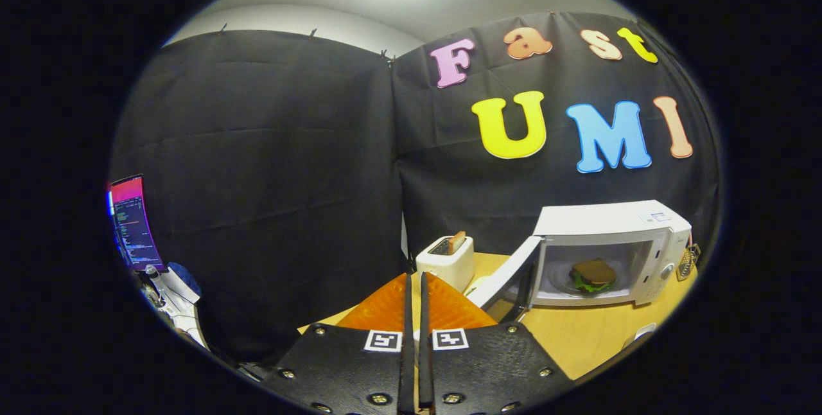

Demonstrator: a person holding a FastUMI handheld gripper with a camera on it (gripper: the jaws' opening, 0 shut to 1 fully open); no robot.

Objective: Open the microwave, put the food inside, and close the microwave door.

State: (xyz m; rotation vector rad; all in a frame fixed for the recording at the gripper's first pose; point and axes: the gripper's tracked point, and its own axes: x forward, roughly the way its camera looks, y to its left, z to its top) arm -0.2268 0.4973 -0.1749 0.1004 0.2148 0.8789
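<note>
Sandwich (593, 273) sits inside the microwave (610, 251); door (504, 277) hangs open, far right. My tongs (415, 286) nearly closed, empty (good for pushing). I'd press the door's outer face, sweeping right.

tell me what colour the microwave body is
White, seen in the gripper view: microwave.
</note>
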